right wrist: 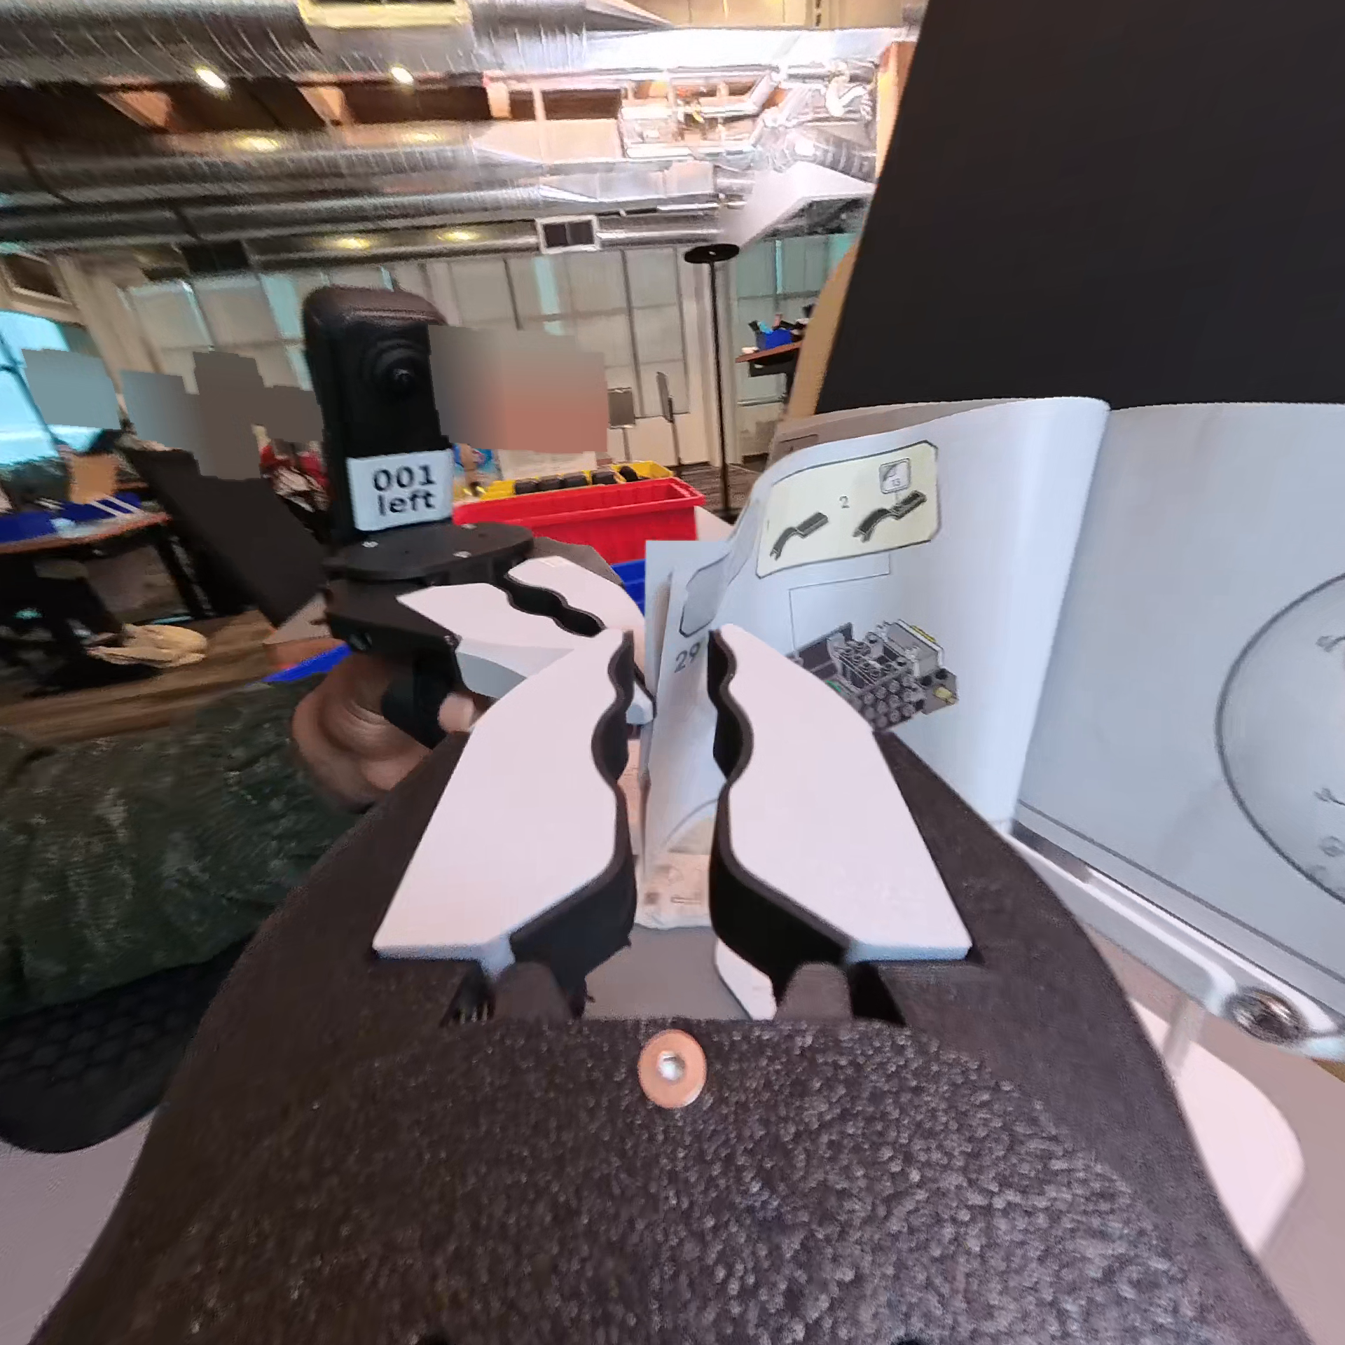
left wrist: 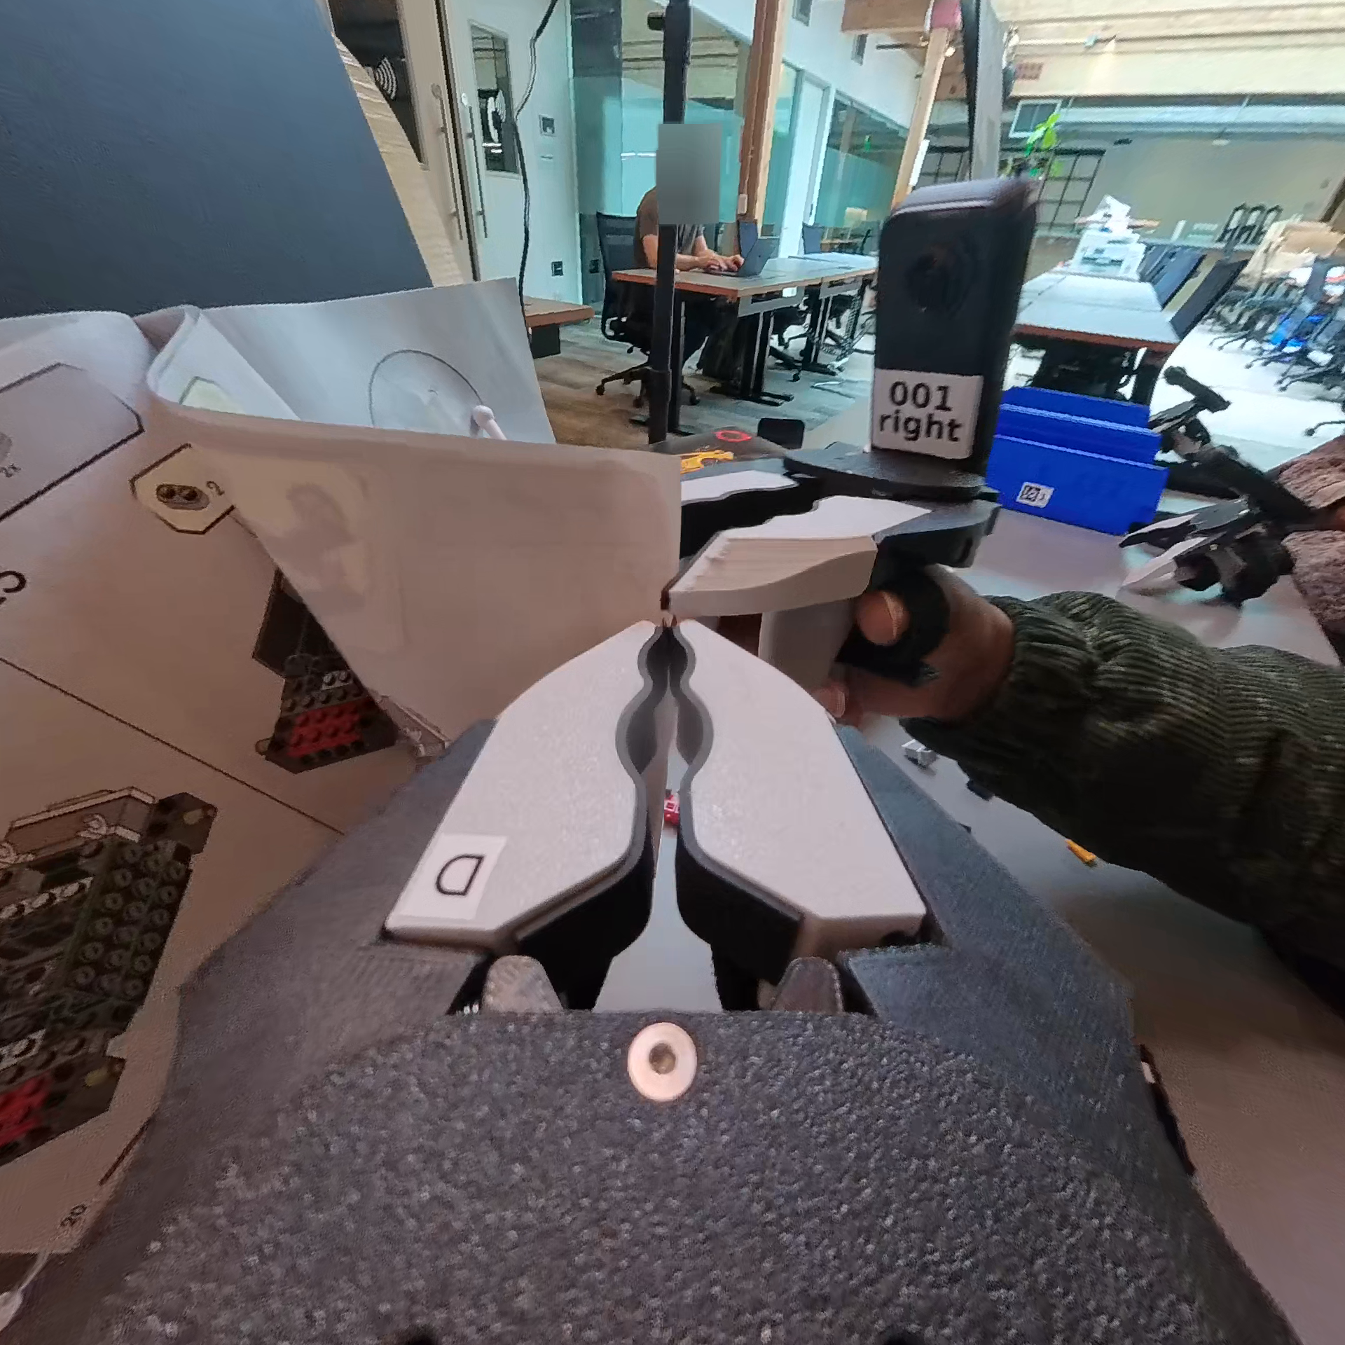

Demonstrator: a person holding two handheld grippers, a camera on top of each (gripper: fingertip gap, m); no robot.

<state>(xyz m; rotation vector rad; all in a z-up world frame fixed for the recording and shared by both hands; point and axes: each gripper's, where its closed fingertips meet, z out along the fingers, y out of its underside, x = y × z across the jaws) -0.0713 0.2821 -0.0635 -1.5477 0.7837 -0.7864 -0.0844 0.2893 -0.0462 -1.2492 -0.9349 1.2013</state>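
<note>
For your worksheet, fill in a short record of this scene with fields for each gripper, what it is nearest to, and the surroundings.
Left gripper: shut, tips at the lower corner of a lifted page; whether it pinches the paper cannot be told.
Right gripper: open, the page's edge standing between its fingers, pads not pressing.
Object: open building-brick instruction booklet, propped up, pages fanned.
Surface: grey table.
Surroundings: blue bins, red bin, open office behind.
</note>
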